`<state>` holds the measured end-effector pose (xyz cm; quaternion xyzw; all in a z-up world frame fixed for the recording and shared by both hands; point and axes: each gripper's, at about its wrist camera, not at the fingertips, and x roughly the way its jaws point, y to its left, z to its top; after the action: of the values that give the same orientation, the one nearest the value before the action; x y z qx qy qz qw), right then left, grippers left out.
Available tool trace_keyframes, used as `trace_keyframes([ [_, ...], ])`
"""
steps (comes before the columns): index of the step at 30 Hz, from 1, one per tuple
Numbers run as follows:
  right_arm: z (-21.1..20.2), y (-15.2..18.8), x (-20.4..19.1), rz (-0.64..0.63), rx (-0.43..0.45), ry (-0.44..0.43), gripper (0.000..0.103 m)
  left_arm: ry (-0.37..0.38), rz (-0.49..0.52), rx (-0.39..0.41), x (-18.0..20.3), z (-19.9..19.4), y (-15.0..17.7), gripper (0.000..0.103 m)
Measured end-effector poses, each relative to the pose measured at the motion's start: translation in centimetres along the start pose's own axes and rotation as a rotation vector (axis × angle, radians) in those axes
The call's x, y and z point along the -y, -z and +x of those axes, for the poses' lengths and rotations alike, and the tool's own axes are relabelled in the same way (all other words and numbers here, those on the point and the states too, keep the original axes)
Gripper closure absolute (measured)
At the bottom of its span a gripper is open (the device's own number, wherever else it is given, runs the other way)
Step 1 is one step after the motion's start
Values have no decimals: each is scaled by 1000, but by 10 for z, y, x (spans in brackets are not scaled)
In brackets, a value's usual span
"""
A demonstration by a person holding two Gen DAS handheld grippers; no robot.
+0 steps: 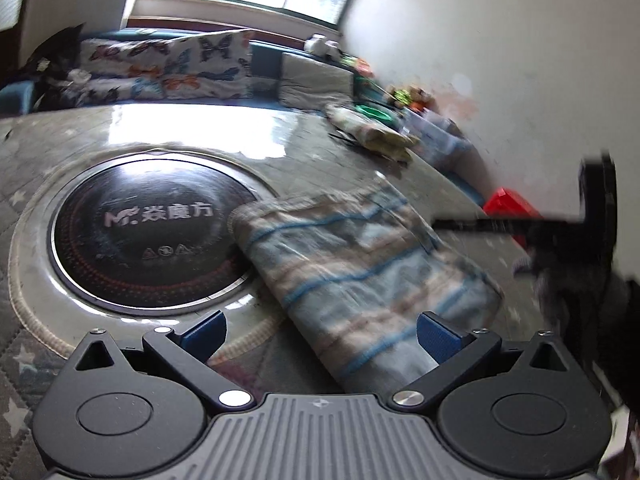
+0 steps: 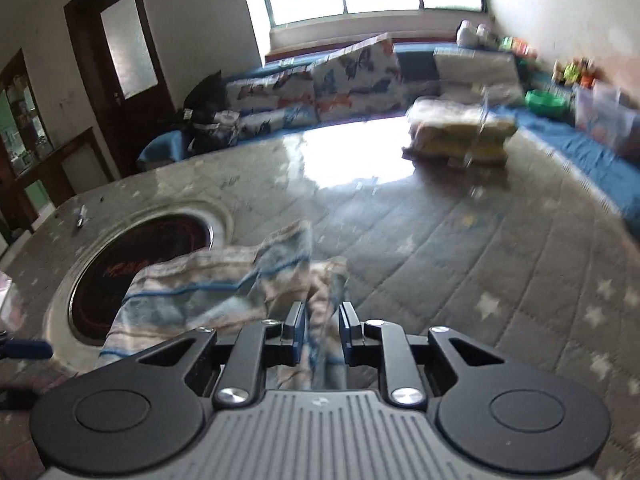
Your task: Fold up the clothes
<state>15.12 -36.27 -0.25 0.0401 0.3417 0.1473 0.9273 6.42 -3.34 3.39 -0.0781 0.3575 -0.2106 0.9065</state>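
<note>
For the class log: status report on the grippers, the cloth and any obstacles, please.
Left gripper open, empty. Right gripper slightly parted, striped cloth between its fingers. Cloth overlaps round cooktop; folded pile well clear.

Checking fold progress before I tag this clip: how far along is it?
Done: the striped cloth lies doubled into a long band on the table, one end over the round cooktop.
In hand: right gripper jaws narrow, cloth between them, grip unclear. Left gripper open, empty.
Left: further folds; bundle near its right end looks untidy.
</note>
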Motion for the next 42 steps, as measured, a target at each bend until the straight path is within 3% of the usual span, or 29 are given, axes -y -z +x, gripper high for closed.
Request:
trace_keyframes([
  [1,-3,0,-2,-15,9,-9,83,5,26,-5,4,-1,3,0],
  [3,-8,2,-8,-50,18,-23,72,12,86,-17,13,-5,10,0],
  [7,-5,11,-24,-136,4,-17,69,-22,185,-33,30,-4,26,0],
  [11,2,18,-25,-111,-16,-29,62,-98,248,-43,43,4,40,0],
  [20,3,25,-23,-104,5,5,58,-251,156,-20,35,9,46,0],
  [30,5,47,-17,-93,-20,45,54,-358,191,-19,23,-5,50,0],
  [33,-1,46,-14,-78,-15,39,54,-360,187,-18,14,-14,47,0],
  [36,-10,41,-11,-69,1,33,54,-311,161,18,7,-28,36,1],
  [40,-17,29,-11,-64,41,25,54,-195,131,90,8,-35,19,2],
  [42,-16,20,-12,-51,56,5,54,-128,122,110,12,-30,13,9],
])
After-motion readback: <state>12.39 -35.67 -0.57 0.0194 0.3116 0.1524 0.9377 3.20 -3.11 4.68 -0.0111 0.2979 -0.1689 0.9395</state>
